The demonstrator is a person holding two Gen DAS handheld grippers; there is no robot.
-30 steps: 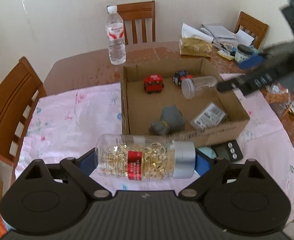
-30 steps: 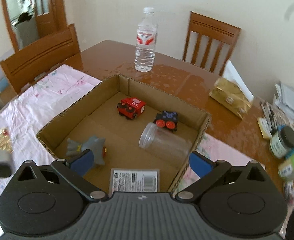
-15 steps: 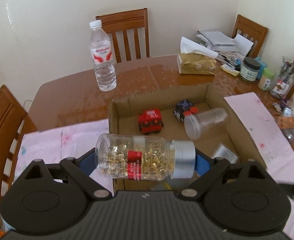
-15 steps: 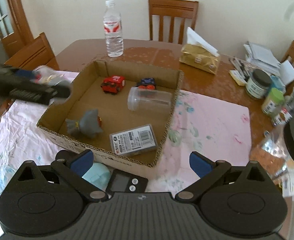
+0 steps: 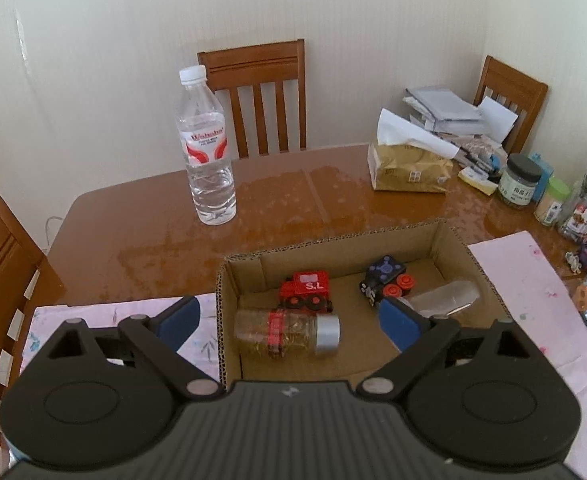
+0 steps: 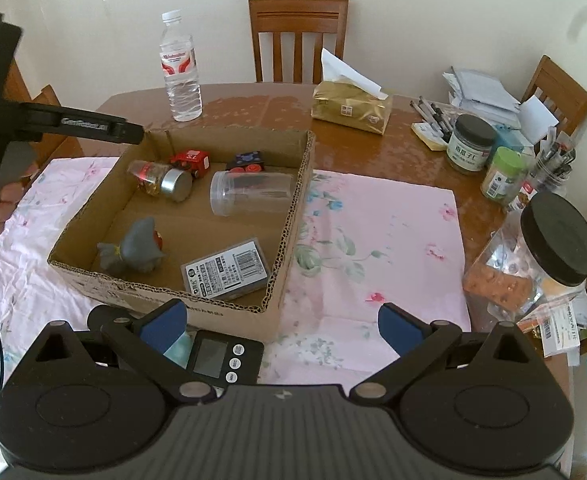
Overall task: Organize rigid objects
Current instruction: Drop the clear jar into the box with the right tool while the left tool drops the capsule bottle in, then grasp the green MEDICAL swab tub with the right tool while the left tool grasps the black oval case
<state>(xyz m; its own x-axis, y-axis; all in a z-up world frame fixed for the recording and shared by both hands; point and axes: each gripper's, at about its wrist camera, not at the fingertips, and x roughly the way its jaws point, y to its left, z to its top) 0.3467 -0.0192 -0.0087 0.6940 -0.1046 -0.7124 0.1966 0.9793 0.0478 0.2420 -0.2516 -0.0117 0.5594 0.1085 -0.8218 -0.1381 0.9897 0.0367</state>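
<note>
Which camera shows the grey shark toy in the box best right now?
The right wrist view. There the shark toy lies in full sight near the front wall of the box, beside the labelled case. The left wrist view does not show it: that part of the box lies hidden behind the left tool.

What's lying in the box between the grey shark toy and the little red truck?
The capsule bottle lies on its side between shark toy and red truck, in the right wrist view.

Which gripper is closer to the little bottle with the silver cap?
Left. The left gripper hangs just above the capsule bottle in the cardboard box, jaws opening, not touching it. The right gripper is outside the box's near edge.
</note>
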